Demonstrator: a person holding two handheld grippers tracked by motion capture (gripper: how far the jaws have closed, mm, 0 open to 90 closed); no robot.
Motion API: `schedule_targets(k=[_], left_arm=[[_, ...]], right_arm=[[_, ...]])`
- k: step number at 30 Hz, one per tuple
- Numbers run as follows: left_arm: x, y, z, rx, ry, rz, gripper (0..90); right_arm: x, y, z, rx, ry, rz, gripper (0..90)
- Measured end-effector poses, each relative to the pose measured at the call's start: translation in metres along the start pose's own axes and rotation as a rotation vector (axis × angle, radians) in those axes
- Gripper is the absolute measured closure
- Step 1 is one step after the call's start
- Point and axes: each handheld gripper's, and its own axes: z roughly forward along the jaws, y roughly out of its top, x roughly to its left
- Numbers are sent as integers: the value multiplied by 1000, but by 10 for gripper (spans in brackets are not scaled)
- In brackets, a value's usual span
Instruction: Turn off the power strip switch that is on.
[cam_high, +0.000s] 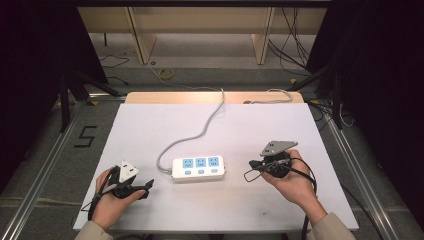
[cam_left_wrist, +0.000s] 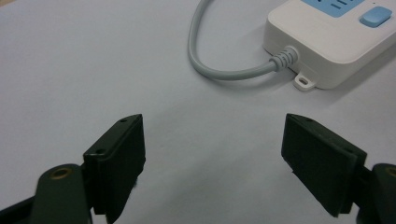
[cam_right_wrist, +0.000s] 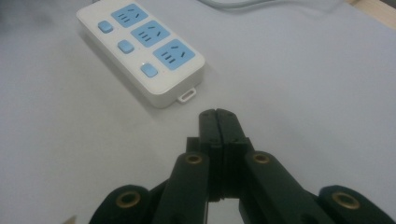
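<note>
The power strip (cam_high: 198, 168), cut off in the left gripper view, lies on the white surface (cam_high: 250, 130) between the left gripper (cam_left_wrist: 212, 163), jaws released, and the right gripper (cam_right_wrist: 218, 122), jaws clenched empty.

I sit in a lab-like recording room: black curtains (cam_high: 380, 75) on both sides, loose cables (cam_high: 295, 40) on the grey floor (cam_high: 200, 75), metal rails (cam_high: 45, 165) framing my white-covered desk (cam_high: 150, 125).

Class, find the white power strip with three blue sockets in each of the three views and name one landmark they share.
High view: white power strip, table centre, between both hands.
Left gripper view: its cable end, top right.
Right gripper view: upper left, beyond the shut fingers.
Shared landmark: its grey cable.
</note>
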Motion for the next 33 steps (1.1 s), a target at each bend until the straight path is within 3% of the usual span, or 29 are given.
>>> schedule_targets(k=[33], left_arm=[[0,0,0,-2,0,-1,216]], right_arm=[[8,12,12,25,28,-28,900]])
